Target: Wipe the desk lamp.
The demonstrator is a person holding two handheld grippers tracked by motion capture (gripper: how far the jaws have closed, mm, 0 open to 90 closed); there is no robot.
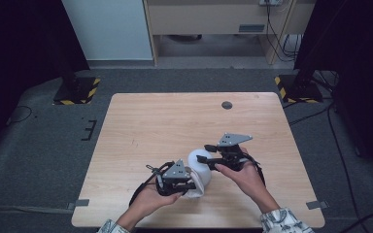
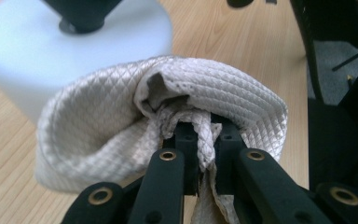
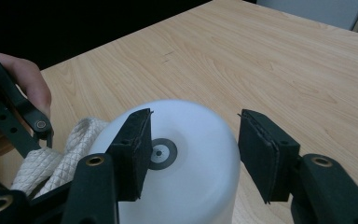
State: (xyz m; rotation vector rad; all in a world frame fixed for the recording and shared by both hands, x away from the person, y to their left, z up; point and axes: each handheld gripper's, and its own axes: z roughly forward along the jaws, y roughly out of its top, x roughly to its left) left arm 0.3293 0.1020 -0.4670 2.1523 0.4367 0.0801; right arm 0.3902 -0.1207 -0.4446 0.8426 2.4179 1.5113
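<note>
The cloth (image 2: 121,121) is a pale quilted thing with a fine diamond weave, soft and bunched into a rounded wad with a dark fold at its top. My left tongs (image 2: 204,140) pinch a twisted strand of it tight between the black jaws. Right behind the cloth and touching it stands the white container (image 3: 182,163), smooth, matte plastic, a squat cylinder with rounded shoulders and a small dark ring mark on its top.

Both sit on the near middle of the desk (image 1: 165,116), a light wood-grain top with a small round grey grommet (image 1: 227,105) near its far edge. Around it lies grey carpet, with black stands on yellow-and-black striped bases (image 1: 76,91) at the far corners and a light wooden cabinet (image 1: 209,19) beyond.

My right tongs (image 3: 193,154) hover over the container's top with the jaws spread wide, one pad over the ring mark, the other off to the side, gripping nothing. In the high view my left hand (image 1: 150,200) comes in low from the near edge, tongs pointing towards the container, while my right hand (image 1: 243,175) angles in from the right, its tongs above the container
</note>
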